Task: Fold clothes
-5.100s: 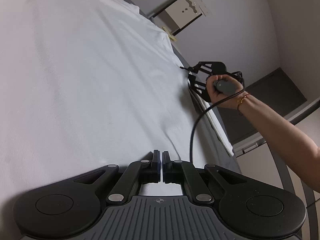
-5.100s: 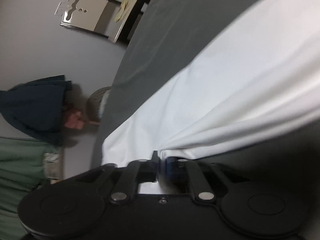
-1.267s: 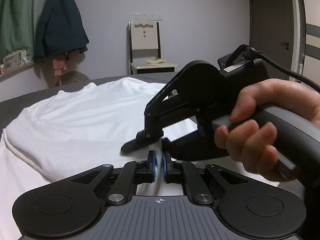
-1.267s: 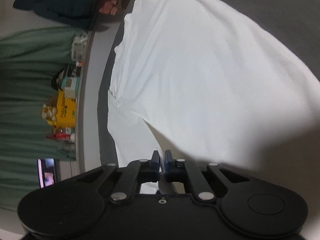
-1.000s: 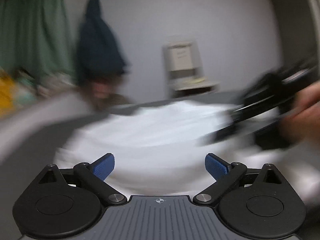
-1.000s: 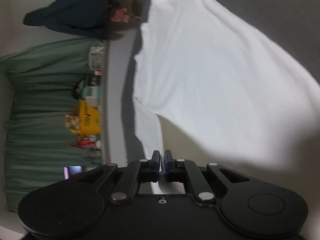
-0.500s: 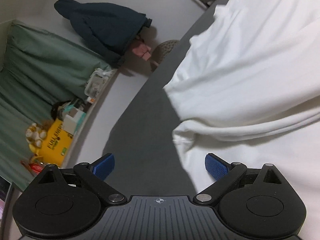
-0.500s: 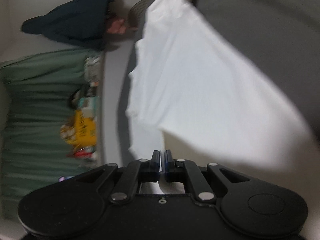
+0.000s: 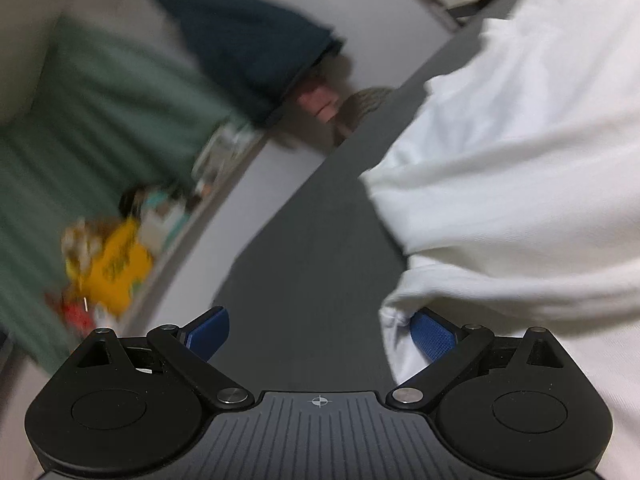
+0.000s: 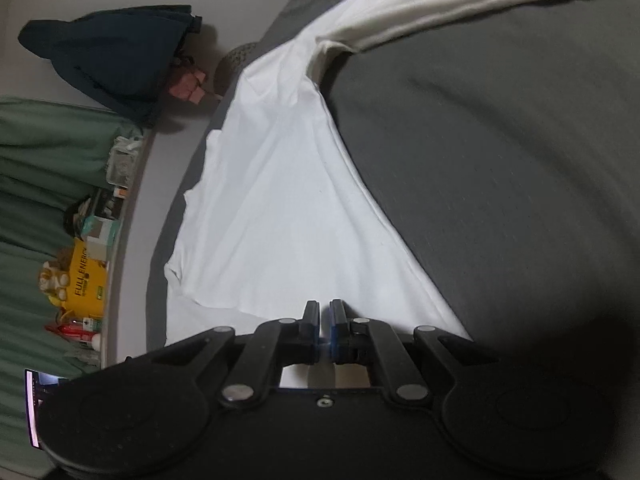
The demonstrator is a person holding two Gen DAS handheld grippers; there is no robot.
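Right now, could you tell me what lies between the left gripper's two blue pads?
In the left wrist view, mostly bare dark grey bedcover; the white garment edge just reaches the right-hand pad of the open left gripper.

Both cams sit right behind their own jaws, looking forward and down, tilted, very close over the grey bed point(image 9: 304, 264). Both catch the white garment point(image 10: 280, 208), the green curtain point(image 9: 80, 128), the dark jacket point(image 10: 120, 52) on the wall and the yellow box point(image 10: 86, 276).
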